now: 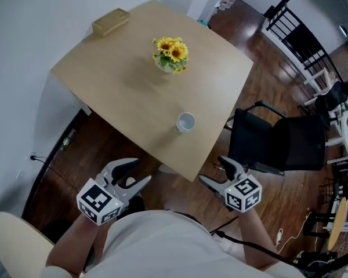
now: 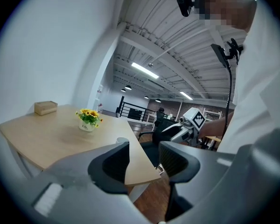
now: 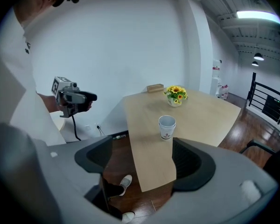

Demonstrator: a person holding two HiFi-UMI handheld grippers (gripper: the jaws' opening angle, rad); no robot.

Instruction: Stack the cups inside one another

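A white paper cup (image 1: pixel 186 122) stands upright near the front edge of the wooden table (image 1: pixel 122 80). In the right gripper view the cup (image 3: pixel 167 127) shows a doubled rim, as if one cup sits inside another. My left gripper (image 1: pixel 142 170) is open and empty, held off the table's front edge above the floor. My right gripper (image 1: pixel 210 168) is also open and empty, just off the table's near corner. The cup lies ahead of the right gripper's jaws (image 3: pixel 142 160), well apart from them. The left gripper (image 2: pixel 144 164) looks along the table edge; the cup is not in that view.
A pot of sunflowers (image 1: pixel 171 54) stands mid-table and a small tan box (image 1: pixel 110 21) at the far corner. A black office chair (image 1: pixel 278 141) stands right of the table. A pale round seat (image 1: pixel 11 242) is at my lower left. Wooden floor lies below.
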